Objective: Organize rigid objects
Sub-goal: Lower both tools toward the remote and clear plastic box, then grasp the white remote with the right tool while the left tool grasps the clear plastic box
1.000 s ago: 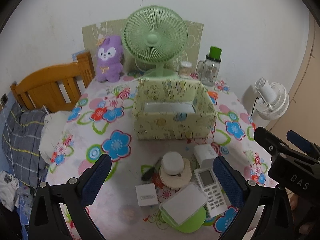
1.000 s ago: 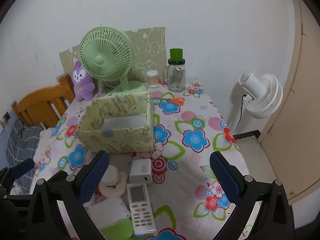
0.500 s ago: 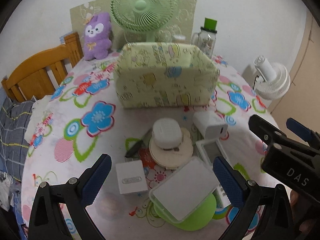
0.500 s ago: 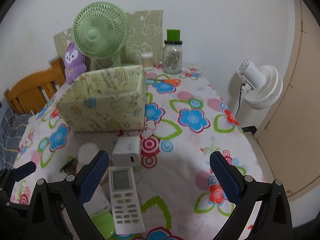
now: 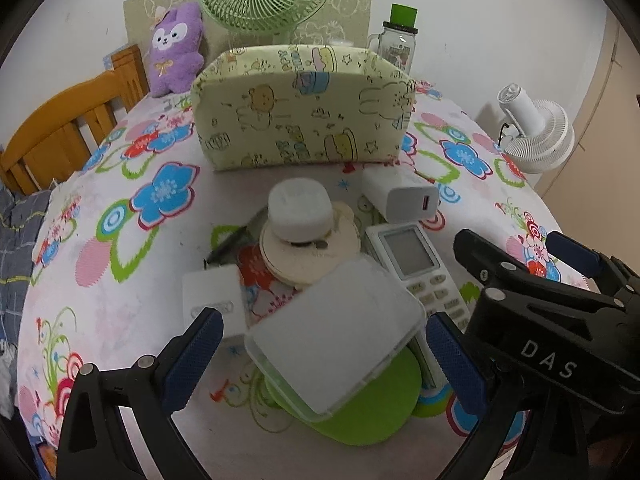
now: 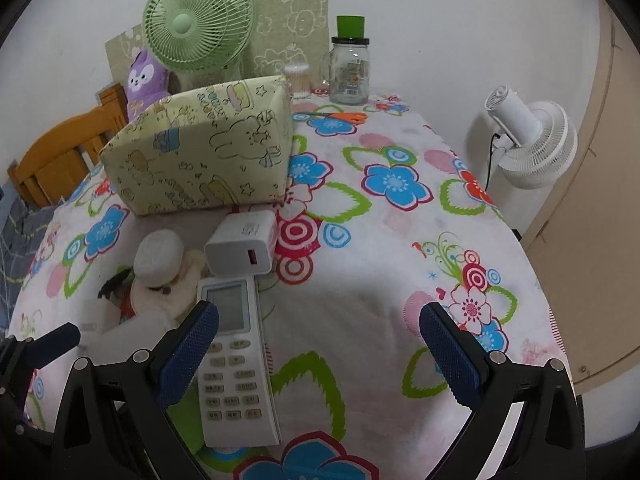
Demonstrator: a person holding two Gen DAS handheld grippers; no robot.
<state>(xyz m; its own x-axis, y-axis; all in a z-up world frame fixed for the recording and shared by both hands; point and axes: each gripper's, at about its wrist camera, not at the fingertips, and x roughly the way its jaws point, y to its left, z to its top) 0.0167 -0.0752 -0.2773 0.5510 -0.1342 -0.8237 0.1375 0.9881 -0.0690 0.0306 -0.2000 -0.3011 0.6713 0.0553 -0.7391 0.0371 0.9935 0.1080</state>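
Both grippers were spread wide and held nothing: the left gripper hung over a clear lidded container that lay on a green lid near the table's front edge, and the right gripper stood over bare flowered cloth with the white remote by its left finger. Farther in lay a white charger, a small white box and a round white case on a cream disc. All sat in front of the yellow patterned storage box toward the table's middle.
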